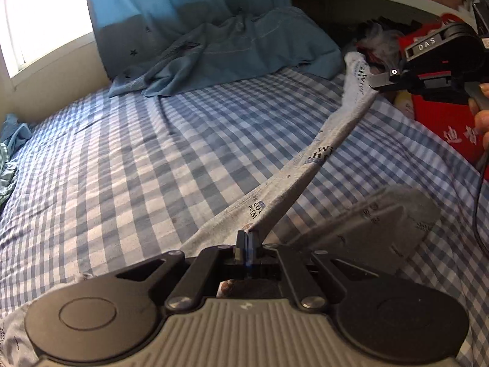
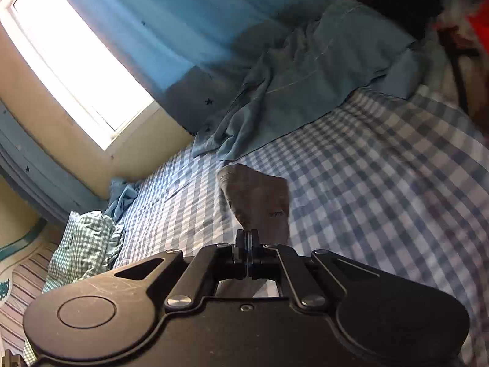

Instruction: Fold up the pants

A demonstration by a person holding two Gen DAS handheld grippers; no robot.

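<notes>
Two grippers, left (image 1: 247,236) and right (image 1: 376,85), each pinch shut on one grey pants (image 1: 308,165) printed "Wise"; right reads "DAS".

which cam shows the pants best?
Left wrist: the grey pants stretch taut between the left gripper and right gripper. Right wrist shows only a bunched end beyond its fingers.
</notes>
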